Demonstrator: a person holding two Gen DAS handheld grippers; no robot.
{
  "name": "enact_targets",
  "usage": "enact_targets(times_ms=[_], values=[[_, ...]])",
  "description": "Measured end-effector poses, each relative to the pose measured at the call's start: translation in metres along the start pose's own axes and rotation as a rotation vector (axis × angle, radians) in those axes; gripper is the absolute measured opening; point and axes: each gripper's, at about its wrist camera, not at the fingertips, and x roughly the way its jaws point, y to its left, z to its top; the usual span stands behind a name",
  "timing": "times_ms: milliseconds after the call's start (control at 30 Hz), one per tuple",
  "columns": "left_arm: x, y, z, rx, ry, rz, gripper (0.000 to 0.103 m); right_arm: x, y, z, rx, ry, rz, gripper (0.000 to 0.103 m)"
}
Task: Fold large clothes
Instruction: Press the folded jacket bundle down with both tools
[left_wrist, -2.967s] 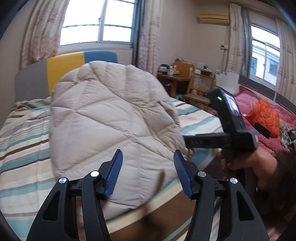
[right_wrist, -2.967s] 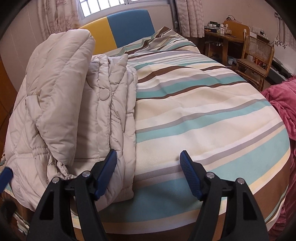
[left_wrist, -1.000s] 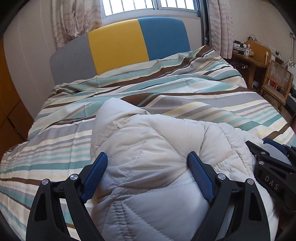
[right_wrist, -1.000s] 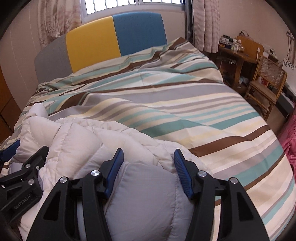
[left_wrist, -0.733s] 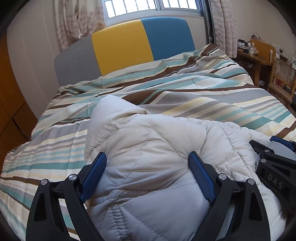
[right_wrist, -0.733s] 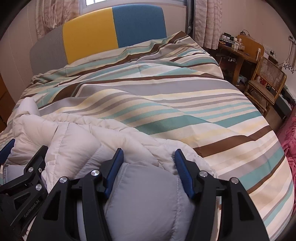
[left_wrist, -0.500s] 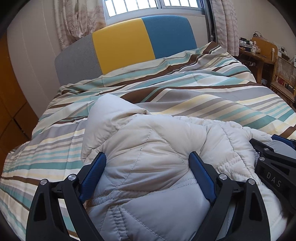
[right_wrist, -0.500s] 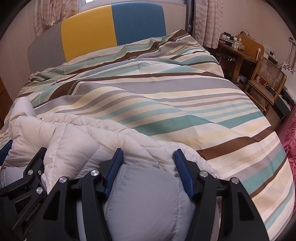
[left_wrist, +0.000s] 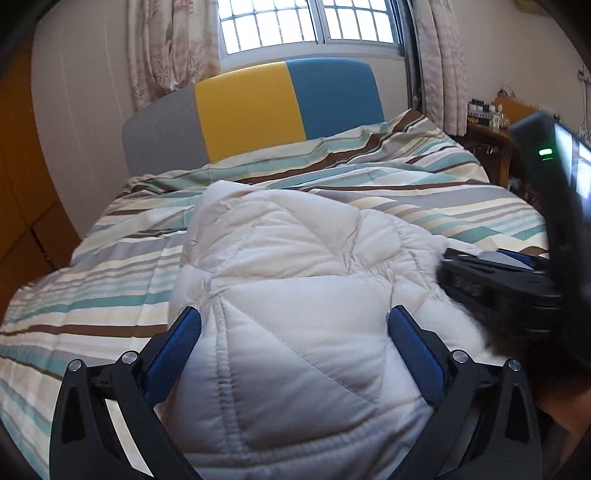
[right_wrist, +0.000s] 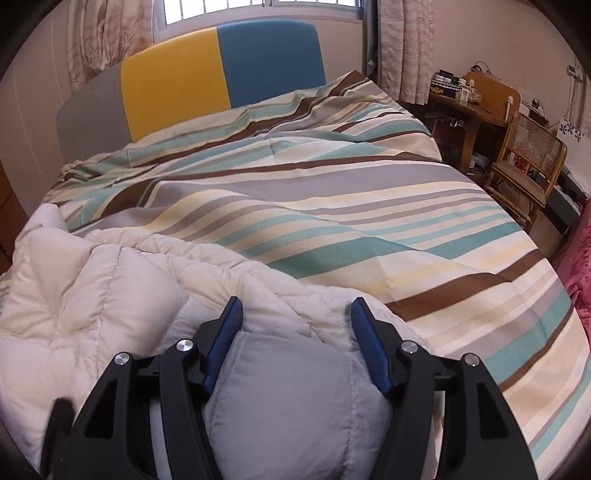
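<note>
A beige quilted down jacket (left_wrist: 295, 266) lies bunched near the foot of a striped bed (left_wrist: 110, 295). My left gripper (left_wrist: 293, 314) straddles its near end with the jaws opening wide. The blue pads (left_wrist: 184, 339) stand beside the fabric without squeezing it. In the right wrist view the jacket (right_wrist: 110, 302) spreads to the left. A grey-lined puffy fold (right_wrist: 291, 391) fills my right gripper (right_wrist: 296, 302); its jaws are opening, with the pads still against the fold. The right gripper's black body (left_wrist: 498, 284) shows blurred at the jacket's right side.
The striped bed cover (right_wrist: 369, 221) runs back to a grey, yellow and blue headboard (right_wrist: 221, 70). A wooden desk (right_wrist: 465, 107) and cane chair (right_wrist: 528, 158) stand to the right of the bed. Pink bedding (right_wrist: 580, 266) is at the far right edge.
The left jaws have spread wider and that gripper has drawn back, leaving the jacket lying lower and flatter. The right jaws have widened a little around the fold.
</note>
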Motion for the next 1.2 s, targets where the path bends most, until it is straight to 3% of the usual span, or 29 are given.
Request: enact_targets(times_ms=[200,300,400,733,1000,1200], values=[[0.005,-0.001,-0.004,0.013,-0.023,-0.01,0.1,-0.063,-0.023,-0.021,0.127,-0.111,0.027,0.067],[0.003,-0.001,-0.004,0.004,-0.029,-0.013,0.1,-0.088,-0.014,-0.028,0.09,-0.156,0.033,0.069],[-0.003,0.002,-0.006,-0.003,-0.043,-0.033,0.1,-0.075,-0.006,-0.037,0.025,-0.129,-0.016,0.071],[0.011,0.001,-0.003,-0.016,-0.022,-0.068,0.1,-0.028,-0.021,-0.036,0.109,-0.02,0.044,0.077],[-0.023,0.011,-0.013,-0.005,-0.054,-0.071,0.1,-0.055,-0.02,-0.042,0.09,-0.117,0.038,0.078],[-0.053,0.019,-0.046,0.015,-0.119,-0.094,0.1,-0.097,-0.014,-0.073,0.01,-0.224,0.029,0.083]])
